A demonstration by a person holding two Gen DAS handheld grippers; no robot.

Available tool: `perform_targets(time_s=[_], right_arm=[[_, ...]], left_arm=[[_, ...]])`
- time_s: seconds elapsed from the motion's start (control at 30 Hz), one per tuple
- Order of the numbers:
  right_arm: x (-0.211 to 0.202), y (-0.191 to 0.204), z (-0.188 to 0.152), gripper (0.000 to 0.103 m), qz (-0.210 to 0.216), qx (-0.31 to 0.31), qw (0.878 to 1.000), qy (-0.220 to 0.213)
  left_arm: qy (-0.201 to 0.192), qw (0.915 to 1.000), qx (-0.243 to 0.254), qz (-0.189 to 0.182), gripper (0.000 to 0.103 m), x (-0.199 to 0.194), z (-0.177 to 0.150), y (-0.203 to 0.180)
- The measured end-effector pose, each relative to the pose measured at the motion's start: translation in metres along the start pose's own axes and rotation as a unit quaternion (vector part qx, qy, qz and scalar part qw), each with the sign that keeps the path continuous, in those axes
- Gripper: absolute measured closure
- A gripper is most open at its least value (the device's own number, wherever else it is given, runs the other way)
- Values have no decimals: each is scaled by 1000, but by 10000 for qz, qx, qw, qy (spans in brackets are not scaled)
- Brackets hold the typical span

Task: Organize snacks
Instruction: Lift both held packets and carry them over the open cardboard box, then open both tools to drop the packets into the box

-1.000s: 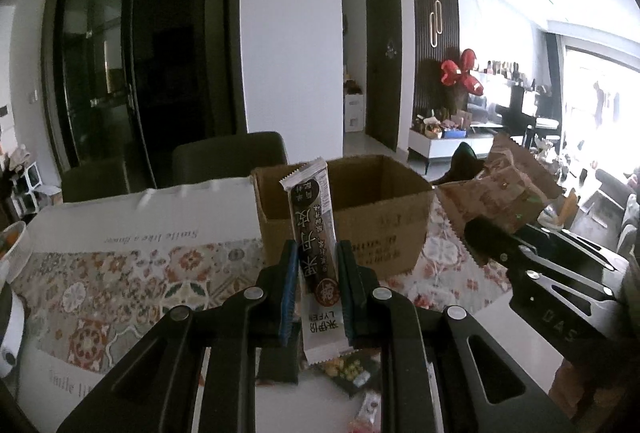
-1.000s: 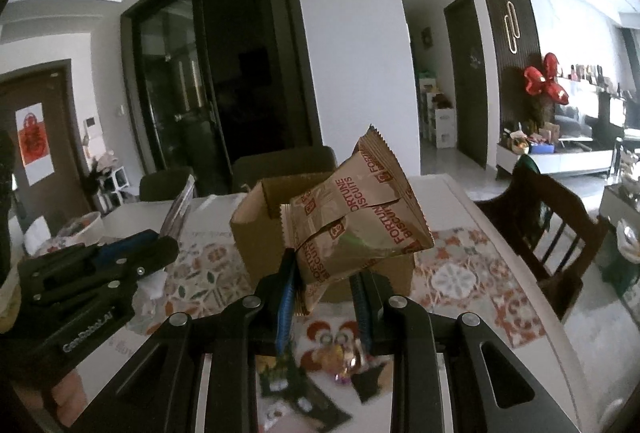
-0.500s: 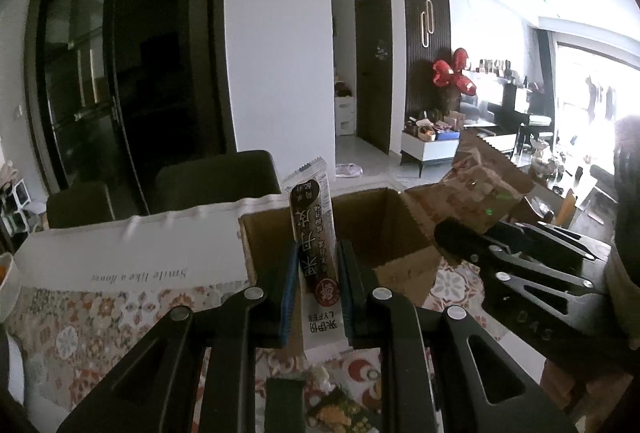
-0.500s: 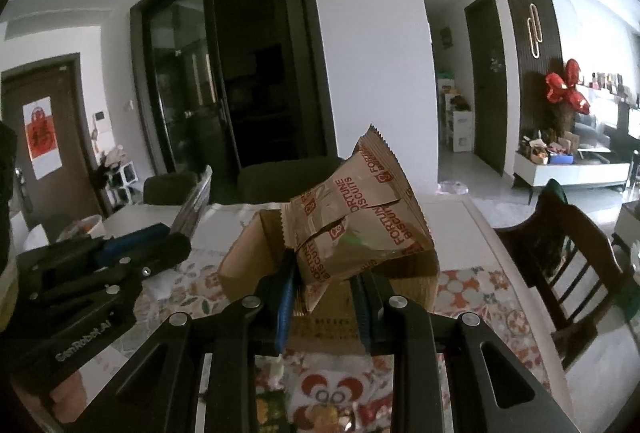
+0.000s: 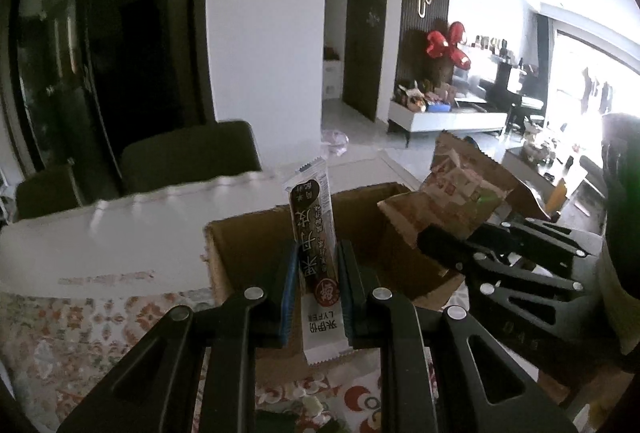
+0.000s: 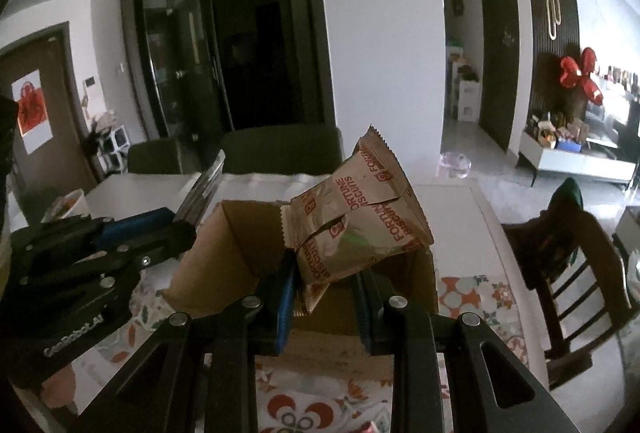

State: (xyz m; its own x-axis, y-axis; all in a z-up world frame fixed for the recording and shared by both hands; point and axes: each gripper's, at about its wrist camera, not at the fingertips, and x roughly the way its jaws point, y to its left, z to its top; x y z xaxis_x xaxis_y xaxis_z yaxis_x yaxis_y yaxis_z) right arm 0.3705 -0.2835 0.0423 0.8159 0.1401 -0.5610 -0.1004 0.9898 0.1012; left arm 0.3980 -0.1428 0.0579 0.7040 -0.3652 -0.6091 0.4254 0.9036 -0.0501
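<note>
One cardboard box [image 5: 248, 253], one snack bar [image 5: 316, 233], two biscuit packets [image 6: 360, 217]

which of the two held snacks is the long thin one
The dark snack bar with a white end, standing upright in the left gripper. The right gripper holds wide brown biscuit packets instead.

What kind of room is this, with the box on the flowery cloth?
Most likely the dining area of someone's home. A patterned tablecloth covers the table, a wooden dining chair stands beside it, and a living room with a low white cabinet opens behind.
</note>
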Motion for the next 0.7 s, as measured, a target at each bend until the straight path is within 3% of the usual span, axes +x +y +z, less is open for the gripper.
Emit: perform_targets(time_s=[0.2, 0.23, 0.27, 0.3, 0.33, 0.37, 0.47, 0.63, 0.7], right_arm=[[31, -8, 6, 76, -3, -4, 9993, 383], [37, -11, 7, 76, 66, 38, 9987, 509], [41, -11, 9, 75, 77, 49, 9984, 564], [46, -13, 9, 73, 79, 48, 9980, 623], [50, -14, 9, 68, 67, 37, 9976, 687], [53, -16, 9, 55, 47, 49, 9972, 747], [51, -18, 7, 42, -64, 87, 9974, 709], [38, -15, 2, 41, -289, 95, 9982, 517], [26, -15, 0, 34, -433, 128, 9983, 360]], left_arm=[[382, 9988, -290, -126, 82, 30, 7, 7], [396, 9986, -317, -126, 79, 32, 8, 8], [399, 9986, -321, -108, 71, 34, 9, 9], [391, 9987, -319, -64, 57, 35, 9, 9], [348, 9989, -325, -29, 53, 33, 9, 9], [309, 9990, -326, 16, 48, 32, 8, 10], [212, 9991, -336, 142, 44, 23, 5, 14], [5, 9985, -224, 493, 38, 4, -3, 16], [-59, 9981, -246, 553, 36, -5, -7, 16]])
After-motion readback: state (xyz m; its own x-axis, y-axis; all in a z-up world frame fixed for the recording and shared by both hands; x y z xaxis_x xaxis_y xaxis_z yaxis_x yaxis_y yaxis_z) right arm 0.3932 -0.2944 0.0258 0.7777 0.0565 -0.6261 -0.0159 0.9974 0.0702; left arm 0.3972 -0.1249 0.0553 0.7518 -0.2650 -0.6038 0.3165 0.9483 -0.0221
